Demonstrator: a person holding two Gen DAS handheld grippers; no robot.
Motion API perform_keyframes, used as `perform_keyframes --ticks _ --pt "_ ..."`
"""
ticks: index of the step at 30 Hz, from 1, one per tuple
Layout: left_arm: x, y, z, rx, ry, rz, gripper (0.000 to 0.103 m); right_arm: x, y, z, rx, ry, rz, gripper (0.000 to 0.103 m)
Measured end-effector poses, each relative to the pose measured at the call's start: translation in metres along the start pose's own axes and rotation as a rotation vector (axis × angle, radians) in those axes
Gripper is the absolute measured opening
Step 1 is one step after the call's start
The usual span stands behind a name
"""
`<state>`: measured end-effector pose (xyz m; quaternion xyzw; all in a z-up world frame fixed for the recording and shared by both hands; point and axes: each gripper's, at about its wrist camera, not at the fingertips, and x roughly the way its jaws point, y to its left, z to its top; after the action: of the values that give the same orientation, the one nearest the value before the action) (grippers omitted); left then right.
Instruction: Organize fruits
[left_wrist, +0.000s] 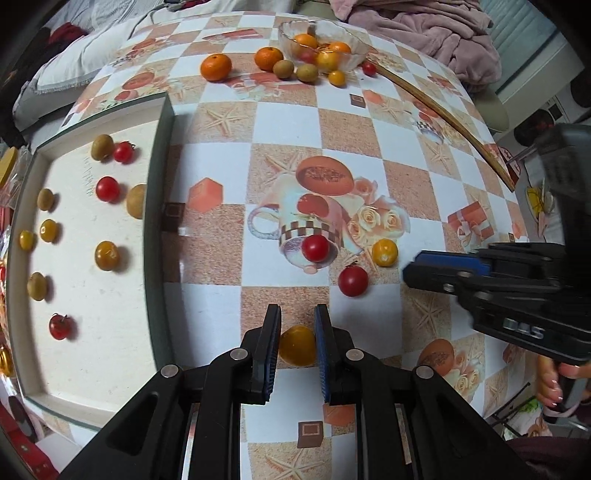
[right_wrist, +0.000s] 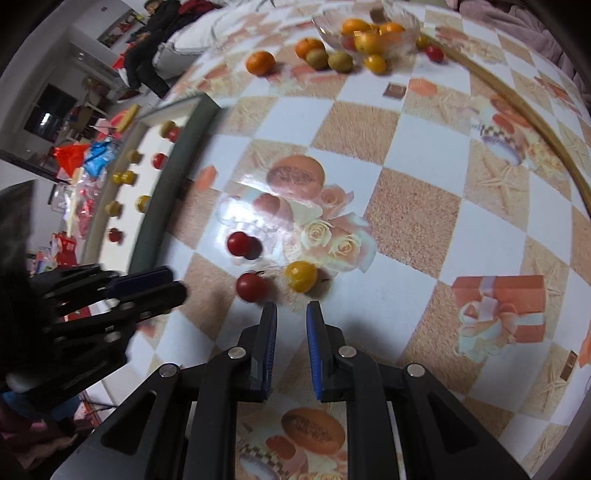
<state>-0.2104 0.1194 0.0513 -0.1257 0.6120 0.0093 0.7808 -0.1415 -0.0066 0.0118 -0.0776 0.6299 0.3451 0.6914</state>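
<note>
One yellow tomato (left_wrist: 297, 345) sat clamped between left gripper (left_wrist: 297, 328) fingers, near tray (left_wrist: 162, 221) edge. Right gripper (right_wrist: 291, 321) fingers nearly together, empty, above counter (right_wrist: 406, 221) middle.

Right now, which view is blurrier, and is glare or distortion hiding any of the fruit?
Right wrist view is softer: motion blur smears the tray fruit and the far bowl, and a glare patch whitens the tablecloth beside a red tomato. Left wrist view is sharper, the yellow tomato in the left tongs crisp; both views bow straight edges, hiding no fruit.
</note>
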Motion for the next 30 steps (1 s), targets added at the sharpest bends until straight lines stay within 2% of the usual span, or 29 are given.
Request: perform_keyframes --ticks 3,6,8,9,10,11,17,19,24,30 --pt "-0.002 0.003 -0.002 -0.008 0.002 0.004 0.020 0.009 0.003 0.006 -0.018 0.003 -0.012 0.018" --pt "-0.004 0.005 -0.004 -0.017 0.005 0.003 0.020 0.015 0.003 0.011 -0.026 0.001 -0.026 0.035" --pt "-0.006 0.005 -0.004 -0.019 0.004 0.003 0.020 0.020 0.001 0.012 -0.018 0.018 -0.019 0.034" --pt "-0.007 0.006 -0.004 -0.020 0.002 0.003 0.020 0.020 0.001 0.012 -0.021 0.017 -0.022 0.030" --pt "-0.008 0.006 -0.003 -0.021 0.000 0.004 0.020 0.020 0.001 0.013 -0.018 0.024 -0.017 0.020" --pt "-0.009 0.007 -0.002 -0.024 -0.002 0.004 0.020 0.019 0.000 0.013 -0.011 0.021 -0.015 0.017" --pt "-0.017 0.013 0.001 -0.035 -0.011 0.012 0.020 0.010 -0.004 0.014 0.027 0.007 -0.003 0.017" --pt "-0.019 0.016 0.001 -0.041 -0.012 0.019 0.020 0.006 -0.005 0.015 0.030 0.004 -0.002 0.010" --pt "-0.027 0.026 -0.001 -0.064 -0.021 0.033 0.020 0.004 -0.004 0.018 0.031 0.009 0.003 0.010" --pt "-0.032 0.035 -0.005 -0.087 -0.029 0.052 0.019 0.006 0.000 0.027 0.016 -0.022 -0.035 0.011"
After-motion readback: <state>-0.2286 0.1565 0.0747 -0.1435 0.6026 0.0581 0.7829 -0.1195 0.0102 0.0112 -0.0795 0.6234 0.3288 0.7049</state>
